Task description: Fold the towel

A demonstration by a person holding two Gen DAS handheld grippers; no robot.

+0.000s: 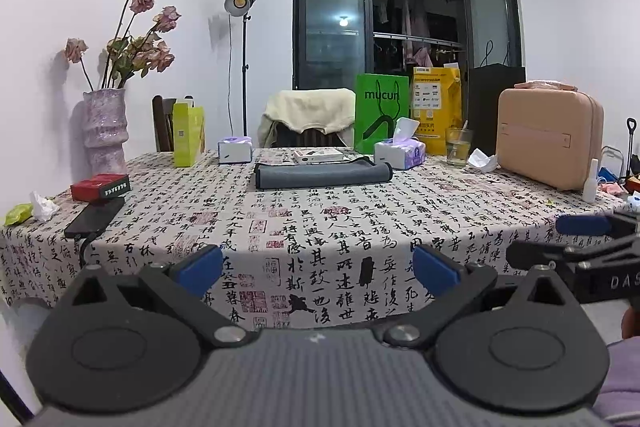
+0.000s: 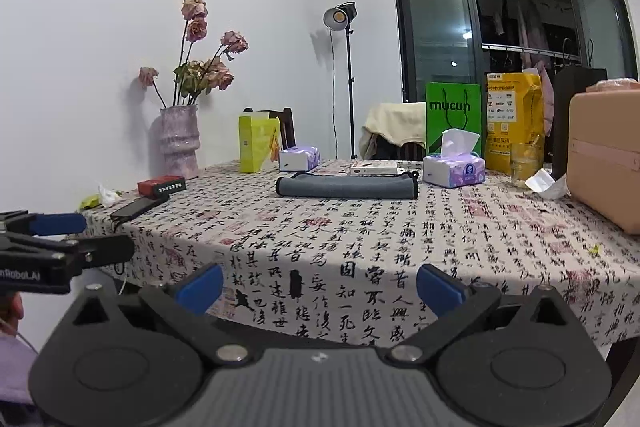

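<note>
A grey towel (image 1: 322, 175) lies folded flat near the far middle of the table; it also shows in the right wrist view (image 2: 347, 186). My left gripper (image 1: 318, 273) is open and empty, held off the near table edge, well short of the towel. My right gripper (image 2: 319, 287) is open and empty too, also in front of the near edge. Each gripper shows at the side of the other's view: the right gripper (image 1: 576, 241) and the left gripper (image 2: 70, 239).
The table wears a calligraphy-print cloth (image 1: 320, 227). On it stand a vase (image 1: 105, 131), a red box (image 1: 101, 186), a phone (image 1: 95, 217), two tissue packs (image 1: 400, 151), a glass (image 1: 458, 146), a pink case (image 1: 550, 139), bags and a yellow box (image 1: 188, 135).
</note>
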